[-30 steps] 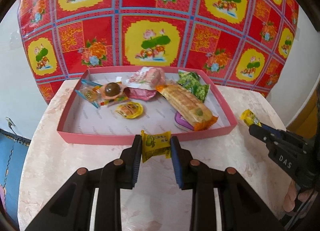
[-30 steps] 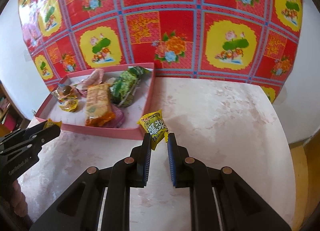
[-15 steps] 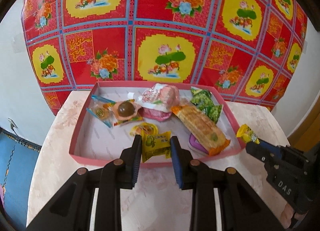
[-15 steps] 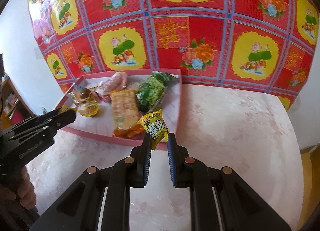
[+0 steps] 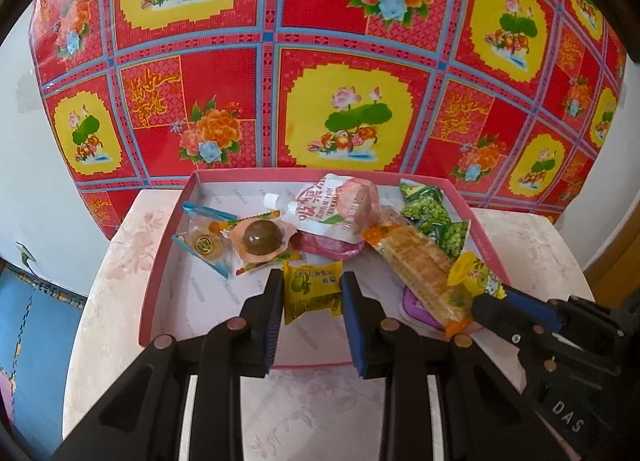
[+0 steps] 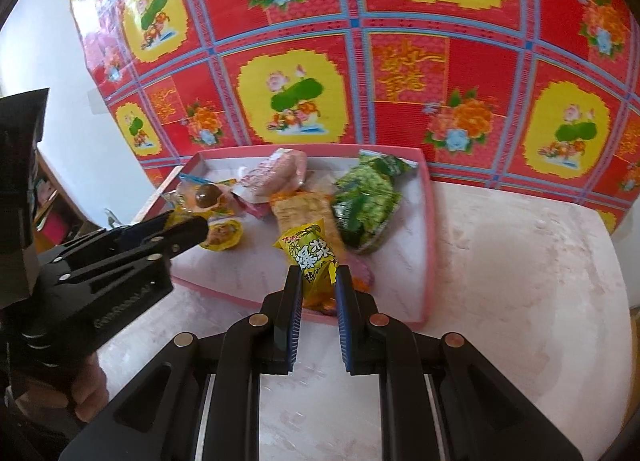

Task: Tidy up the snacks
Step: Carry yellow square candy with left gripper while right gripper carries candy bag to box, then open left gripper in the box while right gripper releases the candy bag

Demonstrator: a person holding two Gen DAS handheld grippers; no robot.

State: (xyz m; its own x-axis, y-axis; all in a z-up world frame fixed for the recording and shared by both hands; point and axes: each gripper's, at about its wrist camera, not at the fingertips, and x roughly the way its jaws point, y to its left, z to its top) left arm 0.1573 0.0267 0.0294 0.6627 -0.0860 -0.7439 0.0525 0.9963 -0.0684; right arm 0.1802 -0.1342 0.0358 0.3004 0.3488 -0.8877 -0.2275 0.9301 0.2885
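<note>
A pink tray (image 5: 160, 273) on the marble table holds several snacks. My left gripper (image 5: 312, 293) is shut on a yellow snack packet with green fruit print (image 5: 314, 291) and holds it above the tray's front part. My right gripper (image 6: 317, 281) is shut on a yellow lime-print packet (image 6: 312, 257), held over the tray's (image 6: 430, 245) front edge. The right gripper and its packet (image 5: 474, 277) show at the right of the left wrist view. The left gripper (image 6: 188, 233) shows at the left of the right wrist view.
In the tray lie a long orange cracker pack (image 5: 416, 261), green packets (image 5: 434, 217), a pink-white pouch (image 5: 336, 205), a round brown sweet (image 5: 260, 239) and a small yellow sweet (image 6: 222, 235). A red floral cloth (image 5: 340, 61) hangs behind. The marble table (image 6: 520, 261) extends right of the tray.
Both grippers have moved forward with their packets, from above the table in front of the tray to over the tray itself. The two grippers have come closer together.
</note>
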